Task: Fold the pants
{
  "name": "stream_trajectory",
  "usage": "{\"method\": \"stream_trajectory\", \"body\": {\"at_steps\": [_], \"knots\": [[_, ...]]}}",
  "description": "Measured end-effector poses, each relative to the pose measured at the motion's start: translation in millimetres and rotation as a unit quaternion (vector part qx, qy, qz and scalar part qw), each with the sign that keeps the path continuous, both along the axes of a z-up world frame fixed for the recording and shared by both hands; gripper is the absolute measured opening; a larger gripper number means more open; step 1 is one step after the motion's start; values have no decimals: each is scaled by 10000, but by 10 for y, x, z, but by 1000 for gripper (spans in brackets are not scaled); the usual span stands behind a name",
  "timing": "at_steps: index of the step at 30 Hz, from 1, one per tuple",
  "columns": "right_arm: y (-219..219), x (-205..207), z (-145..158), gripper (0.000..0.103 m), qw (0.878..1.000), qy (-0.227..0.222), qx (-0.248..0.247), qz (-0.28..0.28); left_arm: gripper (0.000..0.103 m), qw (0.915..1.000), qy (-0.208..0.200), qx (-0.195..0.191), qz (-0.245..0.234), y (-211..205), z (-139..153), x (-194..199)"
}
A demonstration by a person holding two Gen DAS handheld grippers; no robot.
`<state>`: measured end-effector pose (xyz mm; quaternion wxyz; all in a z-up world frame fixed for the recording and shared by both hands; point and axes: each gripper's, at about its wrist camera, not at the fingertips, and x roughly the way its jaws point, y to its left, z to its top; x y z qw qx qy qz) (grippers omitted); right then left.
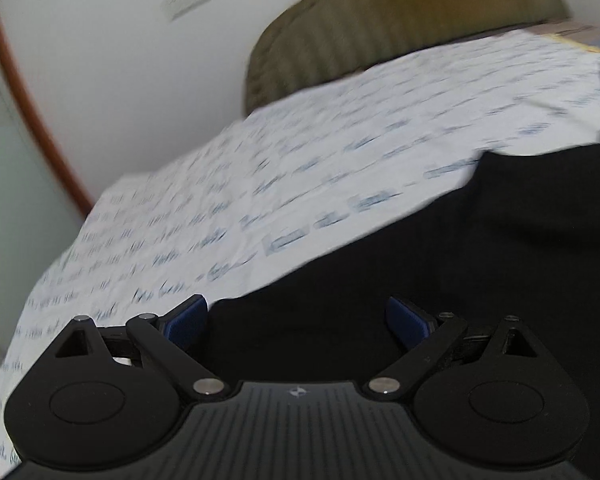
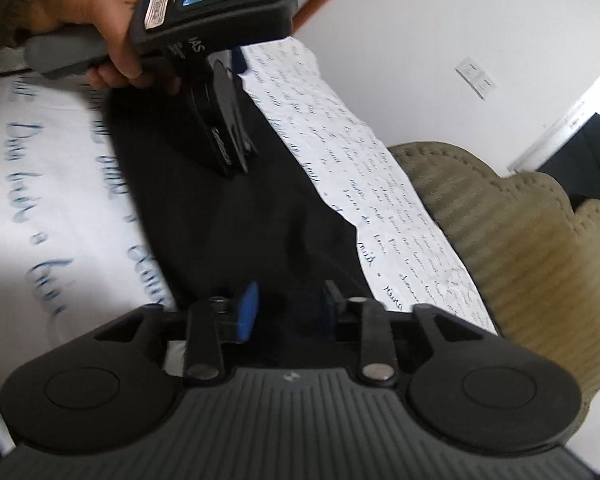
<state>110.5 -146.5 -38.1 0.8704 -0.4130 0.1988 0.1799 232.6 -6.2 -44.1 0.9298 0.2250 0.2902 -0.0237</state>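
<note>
Lying lengthwise ahead of the right tool [image 2: 288, 312], the black pants [image 2: 236, 216] are spread on the printed sheet [image 2: 52, 184]; its jaws are narrowly parted, nothing held, while the left tool [image 1: 296, 320] is held wide at the far end

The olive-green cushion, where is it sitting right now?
The olive-green cushion lies on the right of the right wrist view, against the white wall, bordering the printed white sheet that carries the black pants.

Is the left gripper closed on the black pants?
No: the left gripper stands wide open over the black pants, its blue pads apart, pinching no cloth.
</note>
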Motion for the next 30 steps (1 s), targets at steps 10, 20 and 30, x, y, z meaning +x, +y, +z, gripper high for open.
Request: {"method": "stream_trajectory", "body": {"at_steps": [10,20,30], "knots": [[-179,-53,-58,33,9982,504,245,-212,100,9987,128,-494,17,3,201,25],[-1825,82,273,58,9236,139,2981,-2407,100,9478,306,-1335,-2878,-1214,358,-808],[-3416,1328,346,80,8494,-9,3867,-3591,100,9175,939,-1566,-3532,-2026,78,-598]]}}
